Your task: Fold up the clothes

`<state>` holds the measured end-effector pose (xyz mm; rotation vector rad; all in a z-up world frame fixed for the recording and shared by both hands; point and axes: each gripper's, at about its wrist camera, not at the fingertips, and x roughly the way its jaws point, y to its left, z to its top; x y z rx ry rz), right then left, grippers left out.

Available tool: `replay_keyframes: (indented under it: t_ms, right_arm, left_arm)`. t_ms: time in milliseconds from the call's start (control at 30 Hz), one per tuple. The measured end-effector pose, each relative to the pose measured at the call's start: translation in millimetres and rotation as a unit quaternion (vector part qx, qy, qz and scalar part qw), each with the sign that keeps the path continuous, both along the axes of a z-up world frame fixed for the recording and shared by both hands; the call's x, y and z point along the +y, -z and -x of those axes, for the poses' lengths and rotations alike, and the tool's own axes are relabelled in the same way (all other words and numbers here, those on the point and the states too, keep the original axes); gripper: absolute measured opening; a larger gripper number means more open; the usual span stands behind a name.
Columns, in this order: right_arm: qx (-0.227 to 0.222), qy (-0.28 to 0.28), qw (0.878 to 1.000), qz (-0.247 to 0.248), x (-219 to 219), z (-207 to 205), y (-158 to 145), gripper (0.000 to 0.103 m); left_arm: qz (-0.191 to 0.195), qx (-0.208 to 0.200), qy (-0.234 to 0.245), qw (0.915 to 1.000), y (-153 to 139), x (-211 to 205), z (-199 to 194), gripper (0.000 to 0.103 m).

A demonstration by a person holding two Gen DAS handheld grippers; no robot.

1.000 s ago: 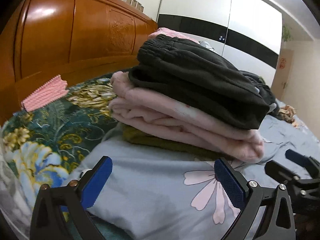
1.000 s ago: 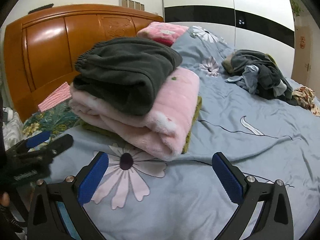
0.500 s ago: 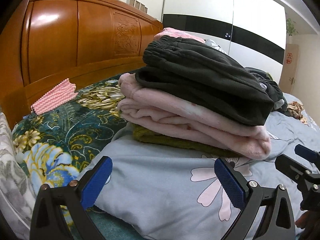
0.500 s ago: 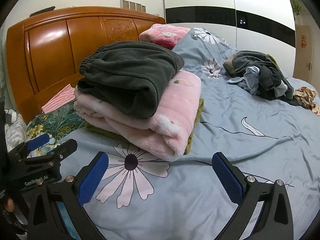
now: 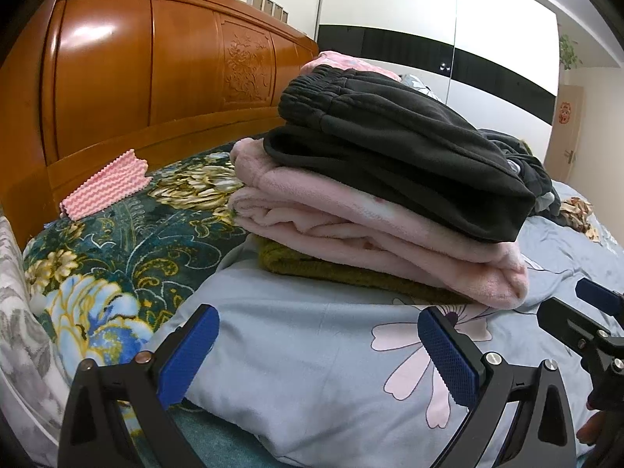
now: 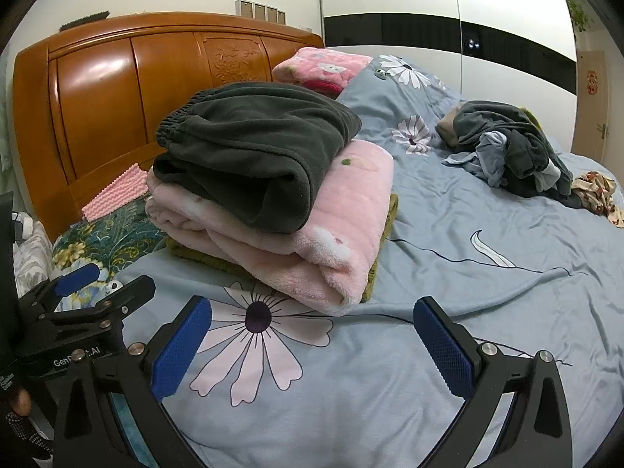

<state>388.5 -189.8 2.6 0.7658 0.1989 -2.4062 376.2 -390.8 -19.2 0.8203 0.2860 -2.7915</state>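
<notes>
A stack of folded clothes rests on the blue flowered duvet point(image 6: 468, 273): dark grey trousers point(image 6: 257, 148) point(image 5: 394, 144) on top, a pink fleece garment point(image 6: 343, 226) point(image 5: 370, 230) under them, an olive one point(image 5: 331, 269) at the bottom. My left gripper point(image 5: 318, 351) is open and empty, just short of the stack's near side. My right gripper point(image 6: 312, 347) is likewise open with nothing in it, over the duvet's flower print. A heap of unfolded dark and light blue clothes point(image 6: 511, 148) lies farther back on the bed.
The wooden headboard point(image 6: 128, 89) rises behind the stack. A pink zigzag cloth point(image 5: 105, 183) lies on a green floral blanket point(image 5: 117, 234) at the left. A pink pillow point(image 6: 323, 66) is by the headboard, white wardrobe doors point(image 6: 507, 0) behind. A patterned cloth point(image 6: 596, 191) sits beside the heap.
Both grippers have drawn back a little from the stack and risen slightly. They stay open and empty; the stack has not moved.
</notes>
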Motion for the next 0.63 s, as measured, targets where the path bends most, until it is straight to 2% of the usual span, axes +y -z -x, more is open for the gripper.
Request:
replay_keyframes:
  t_ms: [633]
  right_arm:
    - [-0.007, -0.001, 1.000, -0.006, -1.6, 0.9, 4.2, 0.103]
  left_arm:
    - [-0.003, 0.002, 0.007, 1.0000, -2.8, 2.1, -1.4, 0.103]
